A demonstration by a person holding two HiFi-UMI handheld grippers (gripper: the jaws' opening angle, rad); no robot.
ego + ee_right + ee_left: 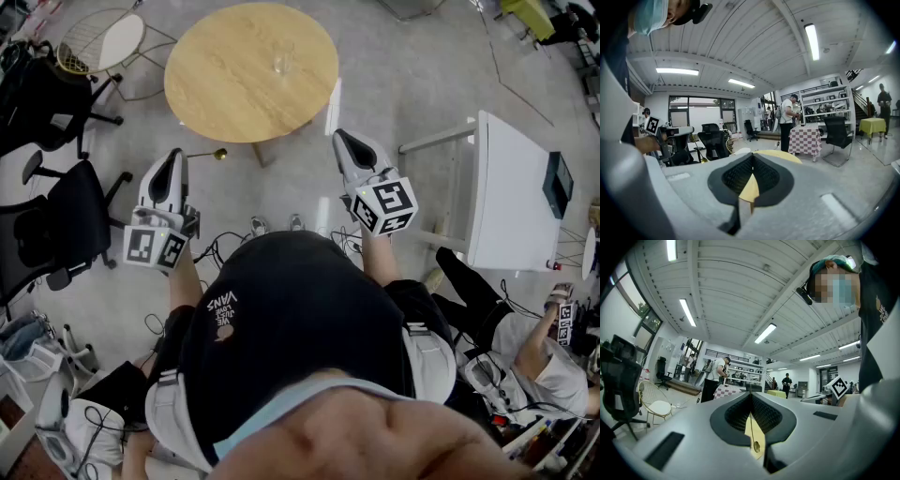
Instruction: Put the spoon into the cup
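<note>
Head view: a person stands just short of a round wooden table, with both grippers held out toward it.
Spoon: the spoon is slim and gold-coloured. It sticks out sideways from the tip of the left gripper, with its bowl end free in the air beside the table's edge.
Left gripper view: the jaws are pressed together on the spoon's thin handle, which runs along the seam between them.
Right gripper: on the right gripper the jaws meet with nothing between them, and only the table shows through the slit.
Cup: the cup is clear glass, upright near the table's middle and well apart from the spoon.
Handling: the spoon looks light, stiff and smooth, so it may swivel in the pads. A hold on the handle suits the task, since it leaves the bowl end free to enter first.
Risk: the glass looks light and breakable, and a knock on its rim could tip it.
</note>
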